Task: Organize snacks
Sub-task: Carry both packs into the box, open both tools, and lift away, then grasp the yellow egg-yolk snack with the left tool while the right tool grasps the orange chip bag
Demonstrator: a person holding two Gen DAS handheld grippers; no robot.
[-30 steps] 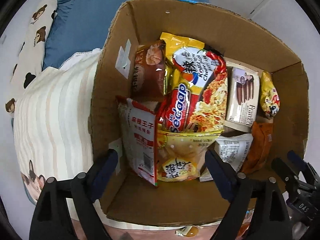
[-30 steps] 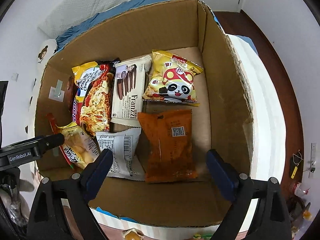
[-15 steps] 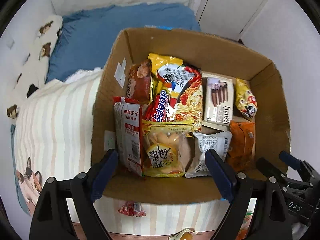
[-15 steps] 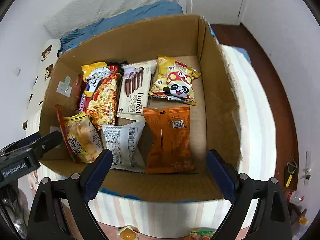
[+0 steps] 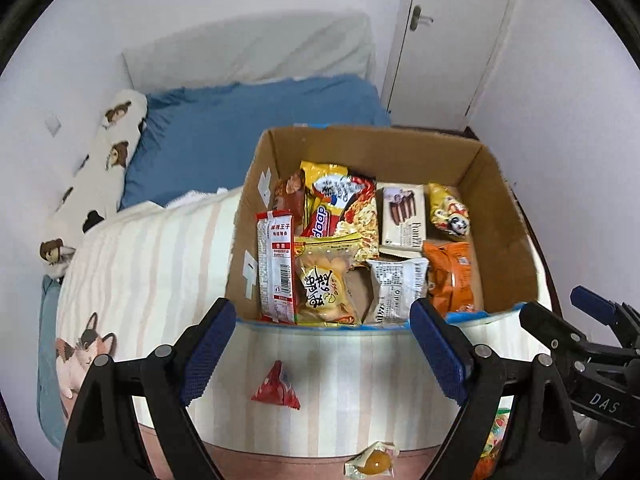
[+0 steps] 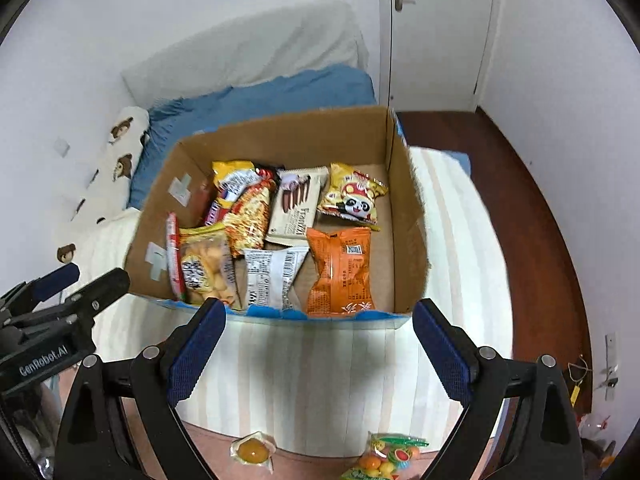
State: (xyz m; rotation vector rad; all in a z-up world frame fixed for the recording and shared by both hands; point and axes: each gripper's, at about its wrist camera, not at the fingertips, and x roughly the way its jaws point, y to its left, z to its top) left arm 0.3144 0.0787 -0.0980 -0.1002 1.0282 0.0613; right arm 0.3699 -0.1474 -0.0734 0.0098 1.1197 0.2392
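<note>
Cardboard box (image 5: 504,216) sits on the striped bed cover, packed with snack packets; three snacks lie loose outside it, near us: red triangular packet (image 5: 276,386), yellow-centred candy (image 6: 253,451), fruit-candy bag (image 6: 386,456). Left gripper (image 5: 318,354) and right gripper (image 6: 316,350) hover short of the box, both wide, holding nothing. Looks like between placements; next: drop onto a loose snack, likely the red one, pinch, carry into the box.

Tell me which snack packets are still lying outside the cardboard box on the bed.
Three: the red triangular packet, the clear packet with an orange centre, and the fruit-candy bag. All others sit inside the cardboard box.
</note>
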